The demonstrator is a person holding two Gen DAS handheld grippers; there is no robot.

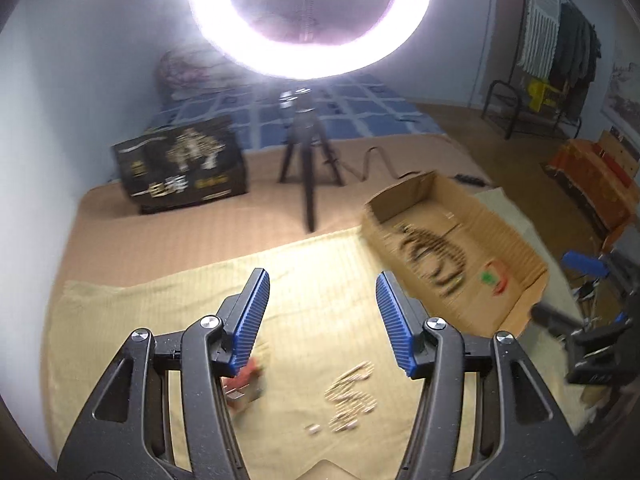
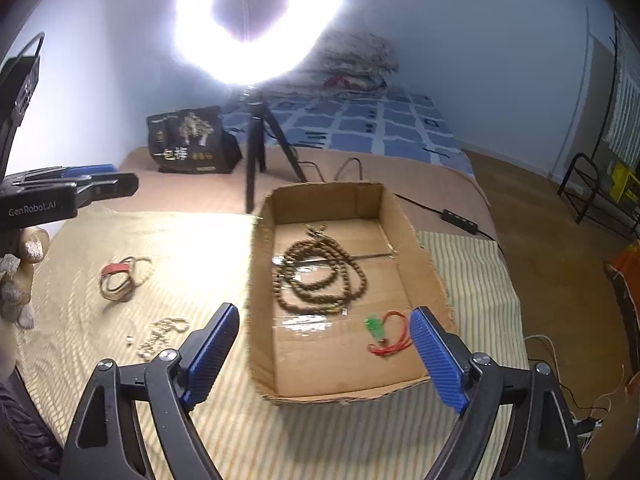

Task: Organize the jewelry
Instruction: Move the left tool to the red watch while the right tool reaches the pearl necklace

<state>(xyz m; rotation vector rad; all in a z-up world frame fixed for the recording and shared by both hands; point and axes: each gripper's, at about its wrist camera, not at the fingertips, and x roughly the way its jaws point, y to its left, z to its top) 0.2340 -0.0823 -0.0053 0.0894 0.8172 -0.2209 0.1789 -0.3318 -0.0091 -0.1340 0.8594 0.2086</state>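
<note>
Both views look down a bed covered by a pale yellow ribbed cloth over a tan blanket, lit by a bright ring lamp on a black tripod. Left tool: jaws part-open, blue ridged pads apart, nothing between them; it hangs above the cloth. Right tool: jaws wide, empty, held above the near end of an open cardboard box. The right wrist view gives the box contents sharply: a long strand of round brown wooden beads coiled in several loops on the box floor, and near the front right corner a thin red cord with a small green pendant. In the left wrist view the same box is motion-blurred; beads and cord are only smears. On the cloth left of the box, outside it: a strand of small pale beads lying in a loose heap, and farther left a looped band with a red patch, flat, material unclear. The left wrist view shows the pale beads between its own pads' line of sight and the red piece half hidden behind its left pad. Only the right wrist view shows the hand that holds the left tool, in a speckled glove. A black printed bag stands at the far edge near the tripod.
</note>
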